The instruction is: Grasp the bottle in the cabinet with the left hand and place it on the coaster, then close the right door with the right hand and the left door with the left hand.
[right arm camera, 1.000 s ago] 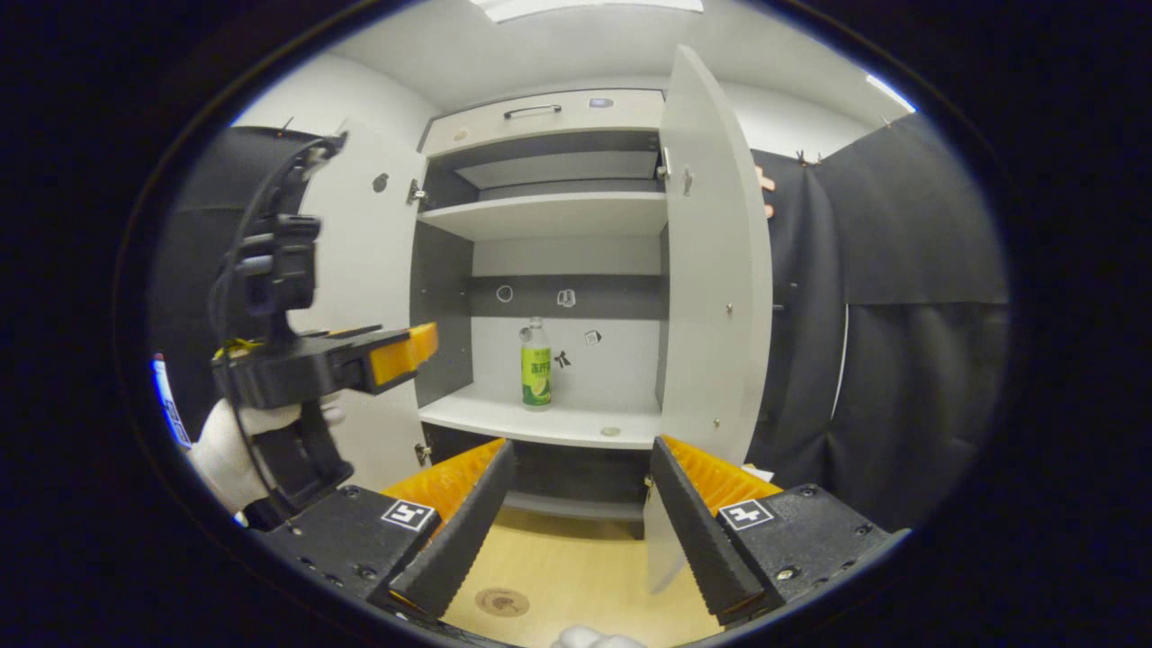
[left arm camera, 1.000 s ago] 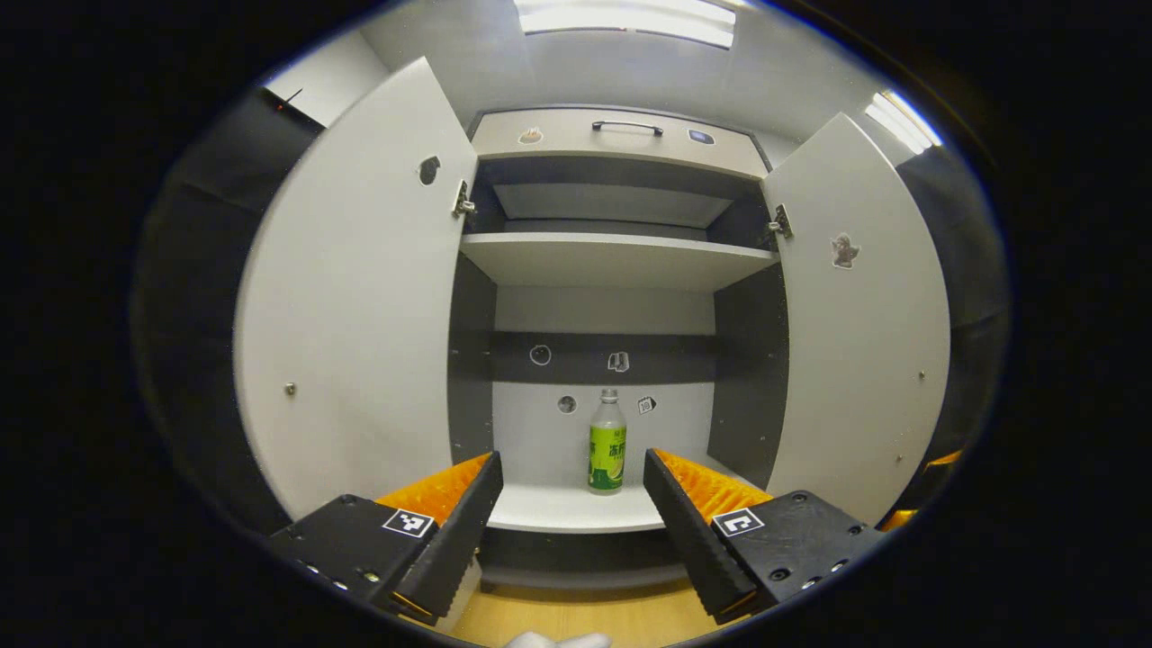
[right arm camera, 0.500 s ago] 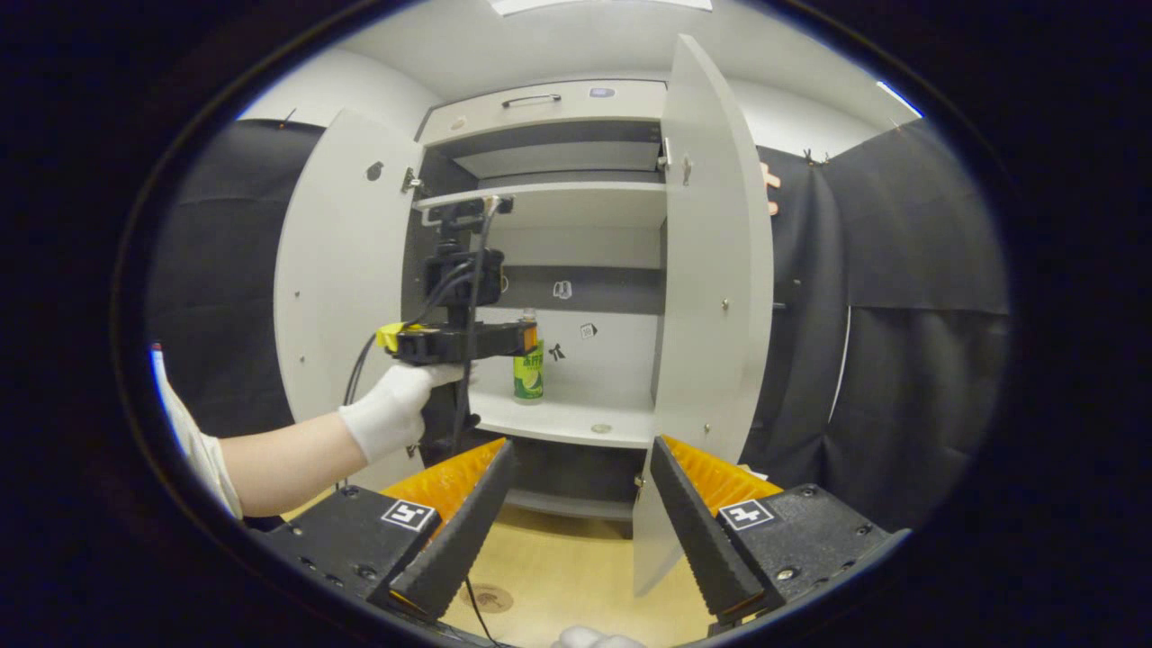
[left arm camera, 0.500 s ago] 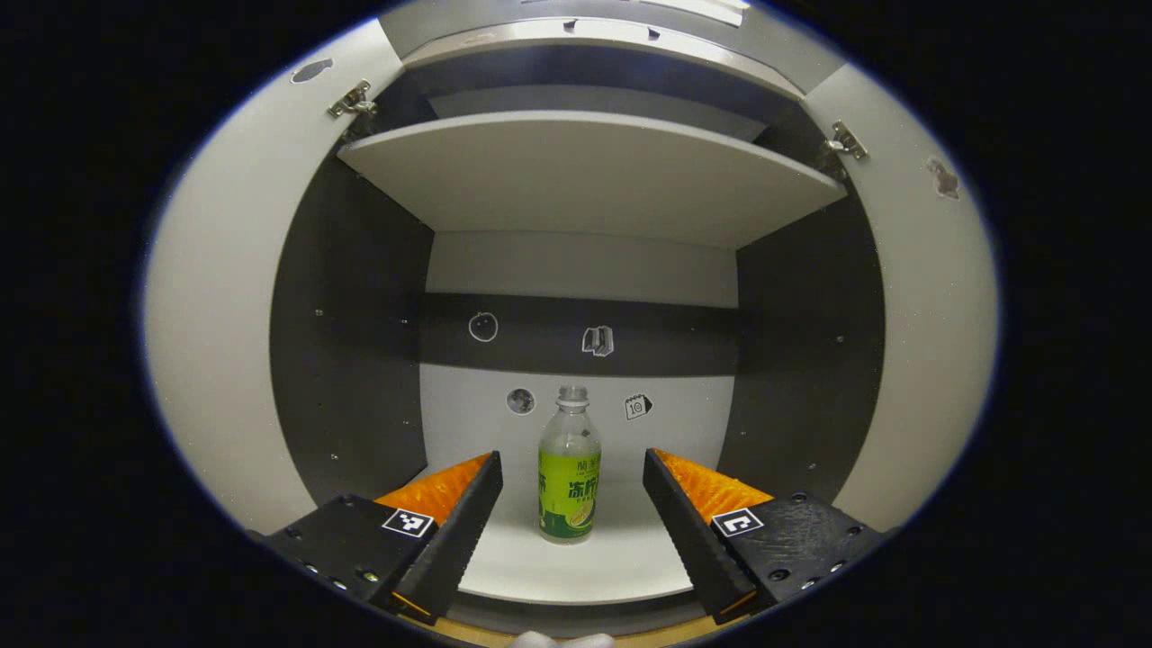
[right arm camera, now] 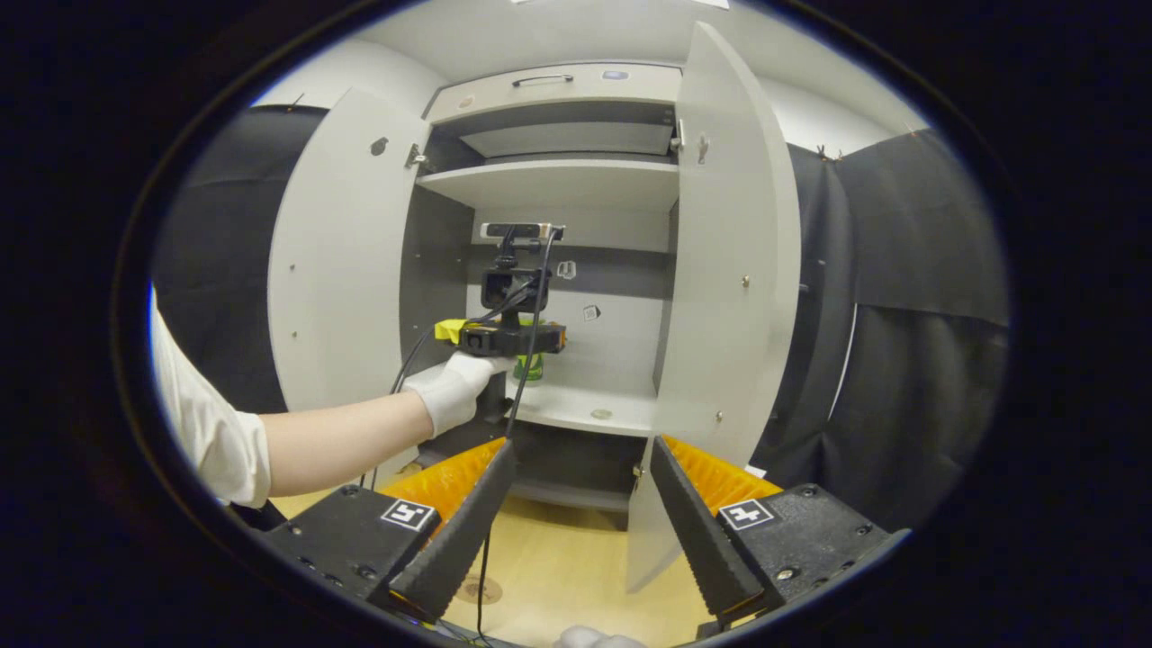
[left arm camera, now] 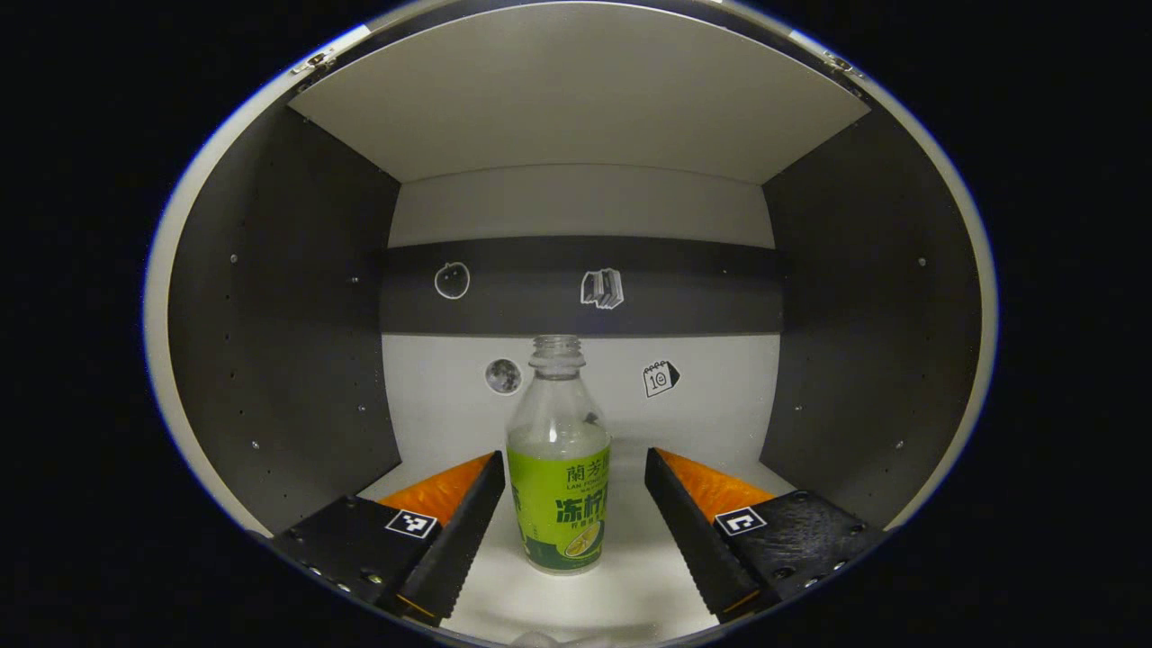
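Observation:
A clear bottle [left arm camera: 558,477] with a green label stands upright on the cabinet's lower shelf [left arm camera: 648,576]. My left gripper [left arm camera: 571,457] is open, one finger on each side of the bottle, neither touching it. In the right gripper view the left gripper [right arm camera: 538,346], held by a gloved hand [right arm camera: 454,391], reaches into the cabinet and hides most of the bottle [right arm camera: 529,367]. My right gripper [right arm camera: 580,445] is open and holds nothing, in front of the cabinet. The left door [right arm camera: 337,252] and right door [right arm camera: 729,270] both stand open. A round brown coaster [right arm camera: 472,589] lies on the wooden surface below.
An upper shelf [right arm camera: 558,180] and a drawer with a handle [right arm camera: 544,81] sit above the bottle's compartment. Dark side walls [left arm camera: 297,324] close in on both sides of the left gripper. A cable [right arm camera: 486,558] hangs from the left gripper. Black cloth [right arm camera: 909,315] hangs right of the cabinet.
The left gripper has moved forward into the cabinet, so the bottle now stands between its open fingers. The right gripper has barely shifted.

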`<move>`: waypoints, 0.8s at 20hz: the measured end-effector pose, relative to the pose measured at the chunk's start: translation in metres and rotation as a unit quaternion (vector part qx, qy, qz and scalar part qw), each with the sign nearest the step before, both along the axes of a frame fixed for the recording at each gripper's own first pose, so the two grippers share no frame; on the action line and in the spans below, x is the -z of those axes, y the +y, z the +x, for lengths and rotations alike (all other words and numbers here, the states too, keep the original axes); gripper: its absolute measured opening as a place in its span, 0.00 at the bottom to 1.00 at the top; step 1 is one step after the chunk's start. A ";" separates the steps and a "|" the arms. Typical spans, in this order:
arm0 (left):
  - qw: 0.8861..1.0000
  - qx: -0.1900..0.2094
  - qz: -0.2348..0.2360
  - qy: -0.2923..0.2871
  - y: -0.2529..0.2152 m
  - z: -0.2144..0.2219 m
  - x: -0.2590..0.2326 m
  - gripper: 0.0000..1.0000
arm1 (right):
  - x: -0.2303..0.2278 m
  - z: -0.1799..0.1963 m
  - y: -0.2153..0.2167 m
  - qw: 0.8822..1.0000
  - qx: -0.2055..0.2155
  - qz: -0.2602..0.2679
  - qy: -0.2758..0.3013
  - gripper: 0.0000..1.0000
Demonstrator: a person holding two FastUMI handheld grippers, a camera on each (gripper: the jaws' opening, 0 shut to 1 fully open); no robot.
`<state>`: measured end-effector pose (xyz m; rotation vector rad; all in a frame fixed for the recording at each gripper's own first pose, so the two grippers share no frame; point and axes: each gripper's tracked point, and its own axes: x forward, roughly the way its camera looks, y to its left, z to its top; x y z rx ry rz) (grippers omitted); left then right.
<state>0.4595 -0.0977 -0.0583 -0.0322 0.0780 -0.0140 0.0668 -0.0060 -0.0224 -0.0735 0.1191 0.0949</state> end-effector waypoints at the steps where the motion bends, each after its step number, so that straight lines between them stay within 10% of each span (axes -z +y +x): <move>1: 1.000 -0.001 -0.001 0.003 0.000 0.003 0.002 0.96 | 0.001 0.001 -0.001 1.000 0.000 0.000 0.003 1.00; 4: 1.000 -0.005 -0.002 0.013 0.001 0.011 0.009 0.96 | 0.000 0.003 -0.004 1.000 0.003 0.000 0.004 1.00; 7: 1.000 -0.011 -0.001 -0.004 0.006 0.002 -0.004 0.76 | -0.004 0.001 -0.007 1.000 0.007 -0.003 -0.002 1.00; 16: 0.998 0.029 -0.008 -0.048 0.011 -0.103 -0.048 0.75 | -0.006 -0.017 -0.018 0.999 0.027 0.012 -0.013 1.00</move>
